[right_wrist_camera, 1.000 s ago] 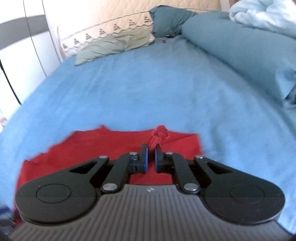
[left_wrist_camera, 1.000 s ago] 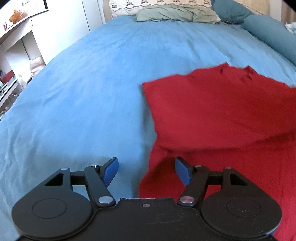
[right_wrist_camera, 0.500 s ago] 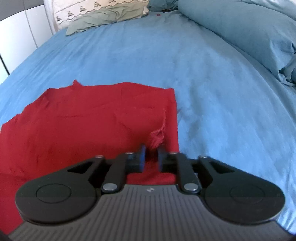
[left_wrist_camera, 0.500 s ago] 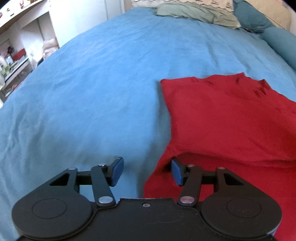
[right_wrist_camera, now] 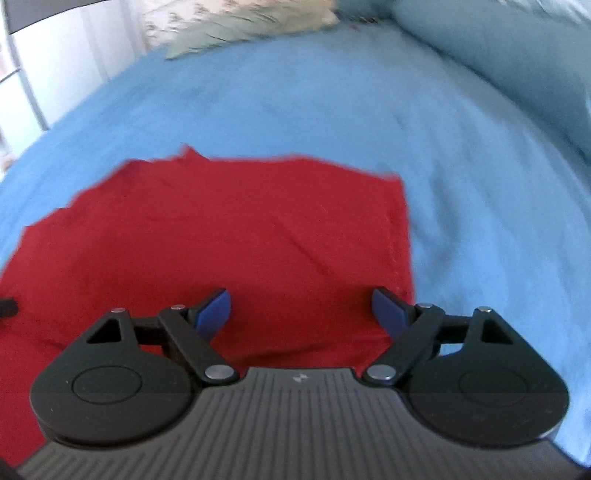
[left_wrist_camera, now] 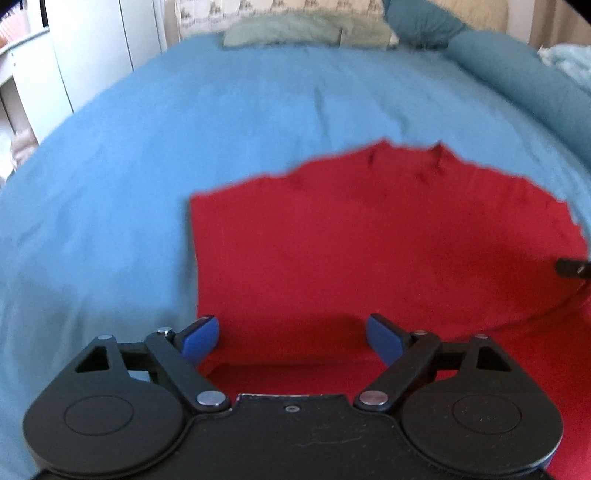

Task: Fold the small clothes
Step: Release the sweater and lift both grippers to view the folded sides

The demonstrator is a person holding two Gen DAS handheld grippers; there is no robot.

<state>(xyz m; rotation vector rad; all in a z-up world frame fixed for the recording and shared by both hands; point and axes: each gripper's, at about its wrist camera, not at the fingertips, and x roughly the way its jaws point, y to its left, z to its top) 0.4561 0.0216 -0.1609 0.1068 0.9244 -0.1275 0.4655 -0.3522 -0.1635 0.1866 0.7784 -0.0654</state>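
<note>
A red garment (left_wrist_camera: 369, 240) lies flat on the blue bedspread (left_wrist_camera: 184, 129), its upper layer folded over the lower one. My left gripper (left_wrist_camera: 291, 338) is open and empty, just above the garment's near left part. In the right wrist view the garment (right_wrist_camera: 240, 229) fills the middle and left. My right gripper (right_wrist_camera: 303, 308) is open and empty over the garment's near right part, close to its right edge. A bit of the right gripper (left_wrist_camera: 572, 266) shows at the right edge of the left wrist view.
Pillows (left_wrist_camera: 306, 29) lie at the head of the bed. A teal bolster and duvet (left_wrist_camera: 517, 74) run along the right side; they also show in the right wrist view (right_wrist_camera: 517, 55). White cupboards (left_wrist_camera: 74, 55) stand to the left of the bed.
My right gripper has let go of the pinched red fabric and opened wide. My left gripper has opened wider and moved right over the garment. The folded layer now lies flat.
</note>
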